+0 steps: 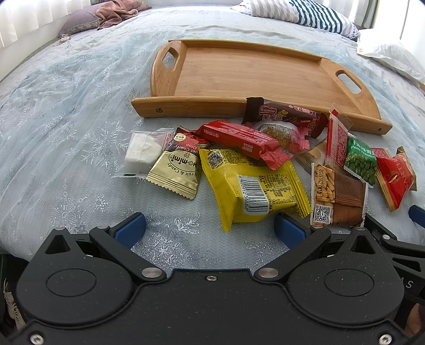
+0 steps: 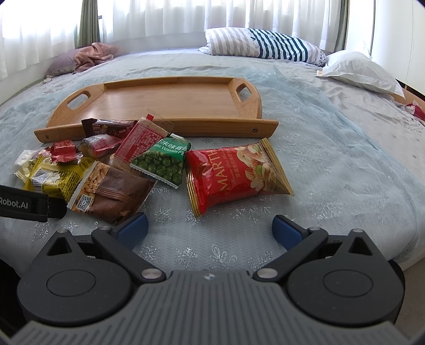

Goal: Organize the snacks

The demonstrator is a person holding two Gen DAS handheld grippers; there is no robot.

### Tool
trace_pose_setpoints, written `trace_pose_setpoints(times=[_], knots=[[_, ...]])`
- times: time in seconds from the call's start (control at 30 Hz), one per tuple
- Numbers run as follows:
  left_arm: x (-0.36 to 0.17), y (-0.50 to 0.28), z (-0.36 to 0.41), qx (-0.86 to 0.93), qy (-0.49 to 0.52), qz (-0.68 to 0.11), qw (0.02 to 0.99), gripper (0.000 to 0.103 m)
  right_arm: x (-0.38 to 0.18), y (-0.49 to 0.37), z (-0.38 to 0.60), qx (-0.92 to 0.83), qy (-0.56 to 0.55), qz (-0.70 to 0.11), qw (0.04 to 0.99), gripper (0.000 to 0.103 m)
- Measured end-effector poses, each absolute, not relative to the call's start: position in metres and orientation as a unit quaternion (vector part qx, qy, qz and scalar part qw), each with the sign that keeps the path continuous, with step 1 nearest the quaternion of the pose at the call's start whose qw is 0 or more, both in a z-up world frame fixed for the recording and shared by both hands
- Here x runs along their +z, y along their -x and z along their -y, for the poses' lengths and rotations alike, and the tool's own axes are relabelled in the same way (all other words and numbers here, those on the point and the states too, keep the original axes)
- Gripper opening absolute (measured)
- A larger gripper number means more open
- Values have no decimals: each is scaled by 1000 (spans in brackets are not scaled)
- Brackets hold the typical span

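Lying by one tray (image 1: 233,74): approx 11 snack packs (image 1: 255,183). Both tools, left tool (image 1: 209,228) & right tool (image 2: 209,229), spread, empty. Only right view shows curtains (image 2: 159,18).

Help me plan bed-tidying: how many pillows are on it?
3: purple pillow far left, partly under a pink cloth; striped pillow far middle; white pillow far right. Others may lie out of view.

A home bedroom: a bed (image 2: 332,159) with pillows (image 2: 265,45) before curtained windows (image 2: 159,18).
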State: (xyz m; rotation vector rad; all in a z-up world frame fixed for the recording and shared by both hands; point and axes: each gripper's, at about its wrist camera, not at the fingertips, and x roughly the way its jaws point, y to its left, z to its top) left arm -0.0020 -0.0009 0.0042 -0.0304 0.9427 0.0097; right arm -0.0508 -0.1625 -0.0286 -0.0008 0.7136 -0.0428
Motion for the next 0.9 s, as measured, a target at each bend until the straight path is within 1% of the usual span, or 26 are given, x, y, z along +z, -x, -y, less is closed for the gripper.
trace_pose_setpoints(times=[0.27,0.4,0.53,0.63,0.73,0.8,0.87,0.9], knots=[[2,2,-4,-9,9,-446,895,103,-32,59,167,-9,6,-323,946,103],[-1,8,-3,-11,3,-426,905,103,-33,60,164,-9,19,-317,948,103],[-3,17,-2,-8,1,-400,916,103,-27,60,173,-1,-7,-319,948,103],[2,18,-2,-14,0,-403,915,103,-24,65,175,-3,0,-309,951,103],[11,24,-2,-22,-6,-394,919,93,-20,71,176,-10,19,-297,955,103],[20,30,-1,-35,-7,-380,924,91,-15,73,180,-12,18,-286,958,103],[28,35,2,-43,-8,-365,930,82,-10,73,184,-17,17,-276,961,103],[32,38,3,-46,-9,-355,934,80,-9,73,185,-21,18,-269,963,102]])
